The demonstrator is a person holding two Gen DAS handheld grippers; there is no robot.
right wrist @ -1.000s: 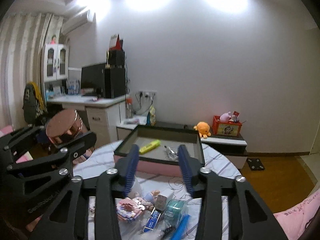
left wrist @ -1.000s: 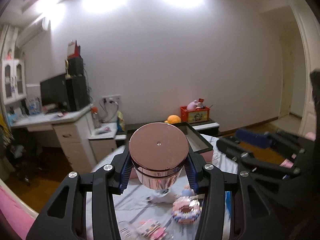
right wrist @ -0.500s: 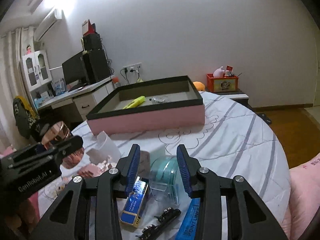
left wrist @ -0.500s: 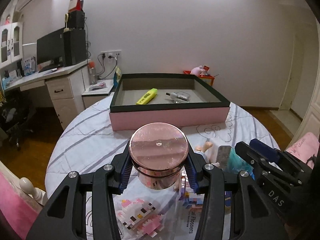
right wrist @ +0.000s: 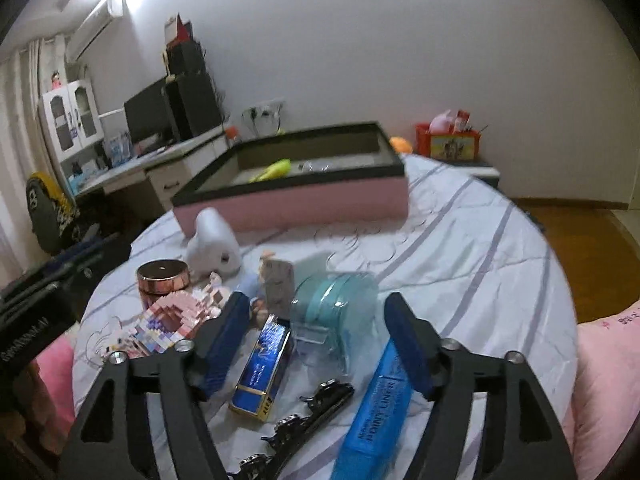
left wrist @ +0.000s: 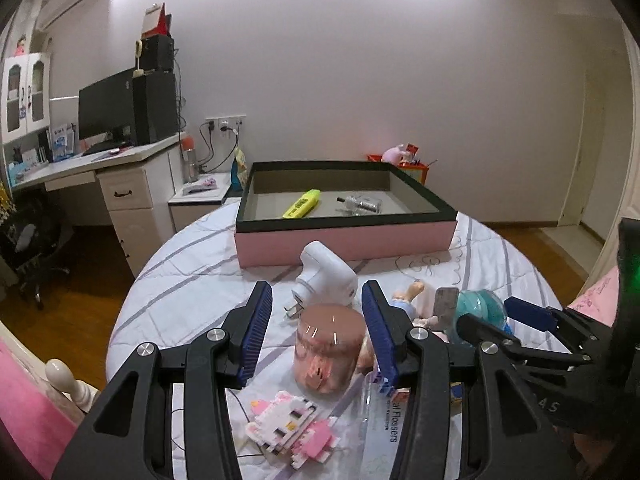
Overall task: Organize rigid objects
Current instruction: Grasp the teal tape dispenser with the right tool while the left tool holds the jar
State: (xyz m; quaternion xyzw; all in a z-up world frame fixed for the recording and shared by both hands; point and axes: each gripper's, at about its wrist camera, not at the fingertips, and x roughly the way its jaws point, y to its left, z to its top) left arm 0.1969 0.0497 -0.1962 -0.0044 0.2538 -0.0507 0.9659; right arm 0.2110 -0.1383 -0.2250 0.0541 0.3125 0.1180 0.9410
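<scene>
right gripper (right wrist: pixel 316 320), jaws just opened wide, brackets the teal dispenser (right wrist: pixel 334 300) without pressing it. left gripper (left wrist: pixel 317 300) is part open and empty, the rose-gold jar (left wrist: pixel 328 350) standing free on the table. next, probably: close on the dispenser and carry it to the pink box (left wrist: pixel 344 242) across the table.

This is a room in a home, a bedroom or child's room used also for study. A round table (left wrist: pixel 192 264) with a striped quilted cover holds toys and small household things. Along the left wall stands a white desk (left wrist: pixel 120 168) with a monitor (left wrist: pixel 106 106), a glass-door cabinet (left wrist: pixel 26 92) and a wall air conditioner (right wrist: pixel 96 26). Plush toys sit in an orange box (right wrist: pixel 448 140) on a low shelf by the far wall, and pink bedding (right wrist: pixel 604 360) shows at the right edge.
</scene>
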